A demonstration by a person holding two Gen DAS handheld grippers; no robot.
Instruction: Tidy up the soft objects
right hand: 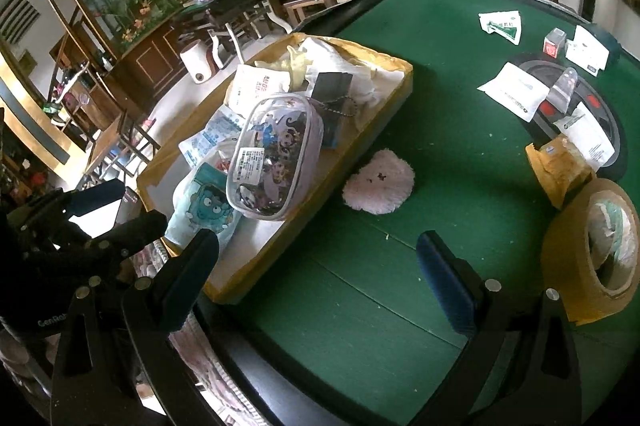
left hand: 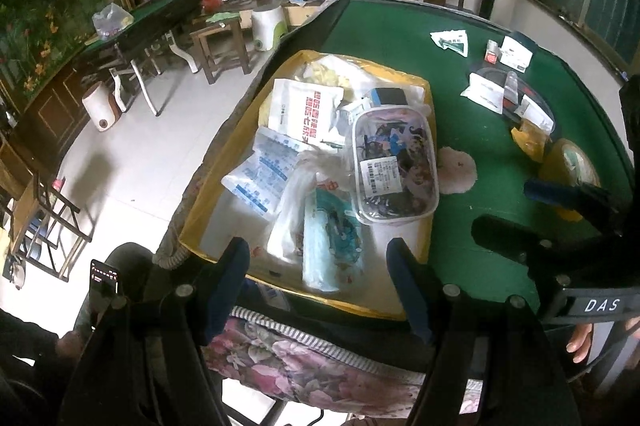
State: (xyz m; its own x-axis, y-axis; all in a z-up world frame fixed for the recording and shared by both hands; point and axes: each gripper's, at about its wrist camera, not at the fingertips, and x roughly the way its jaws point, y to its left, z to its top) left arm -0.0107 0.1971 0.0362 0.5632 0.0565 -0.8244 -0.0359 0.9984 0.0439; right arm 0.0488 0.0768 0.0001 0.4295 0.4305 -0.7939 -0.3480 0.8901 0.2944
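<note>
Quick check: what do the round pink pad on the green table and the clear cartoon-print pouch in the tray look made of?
Round pink pad: fuzzy plush fabric, matte, apparently soft; its pile shows. Clear cartoon-print pouch: glossy see-through plastic, probably vinyl; it reflects light and its contents show.

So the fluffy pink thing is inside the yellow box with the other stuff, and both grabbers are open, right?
Not quite. The fluffy pink thing lies on the green table, just outside the yellow box, as the right wrist view shows. The left gripper and right gripper are indeed open.

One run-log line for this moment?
left tongs: open, empty | right tongs: open, empty | pink plush: on felt beside box | clear pouch: in box
</note>
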